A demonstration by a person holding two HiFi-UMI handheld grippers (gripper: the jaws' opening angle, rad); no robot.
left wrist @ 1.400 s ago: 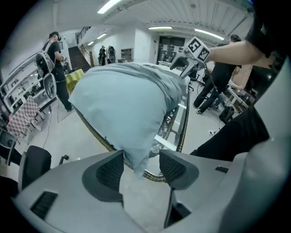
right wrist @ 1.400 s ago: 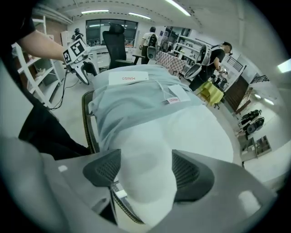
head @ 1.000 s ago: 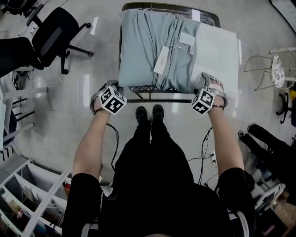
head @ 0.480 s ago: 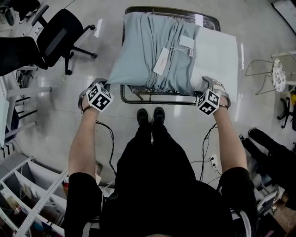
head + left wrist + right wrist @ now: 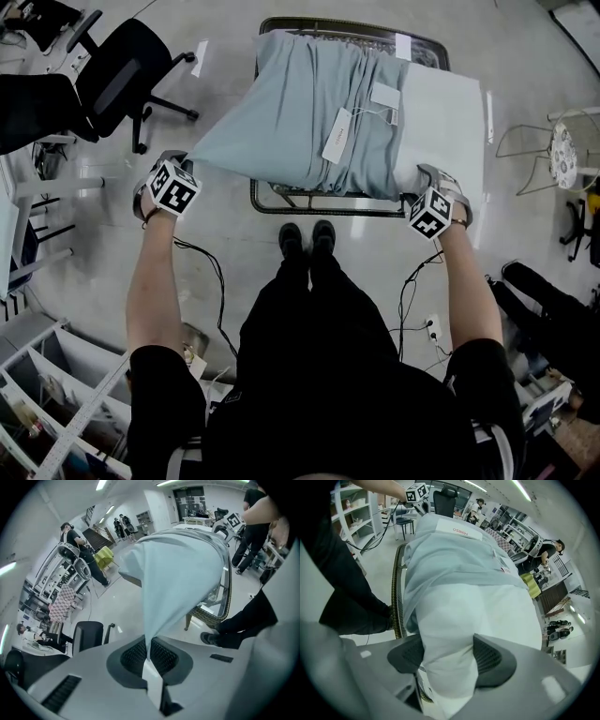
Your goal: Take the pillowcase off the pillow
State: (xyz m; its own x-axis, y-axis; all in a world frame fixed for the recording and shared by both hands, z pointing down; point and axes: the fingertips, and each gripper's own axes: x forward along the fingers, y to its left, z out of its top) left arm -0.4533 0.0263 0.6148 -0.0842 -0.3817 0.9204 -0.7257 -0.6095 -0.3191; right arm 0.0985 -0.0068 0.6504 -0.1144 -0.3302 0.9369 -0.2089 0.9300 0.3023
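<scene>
The pillow (image 5: 441, 112), white and bare along its right part, lies on a low surface (image 5: 319, 201) with a woven rim. The pale blue-green pillowcase (image 5: 291, 103) covers its left part in bunched folds. The left gripper (image 5: 181, 162) is pressed together on a corner of the pillowcase. In the left gripper view the cloth narrows to a point that runs down between the two pads. In the head view that corner is drawn taut to the left, past the edge of the surface and over the floor (image 5: 216, 244). The right gripper (image 5: 424, 178) sits at the near right corner of the pillow. Its jaws have just been closing, and the right gripper view shows the white pillow bulging between the pads, which press into it from both sides. White tags (image 5: 337, 135) lie on the pillowcase near the line where it gives way to the bare pillow. The person's shoes (image 5: 309, 239) stand just at the near edge of the surface. A black office chair (image 5: 127, 70) stands well off to the left.
</scene>
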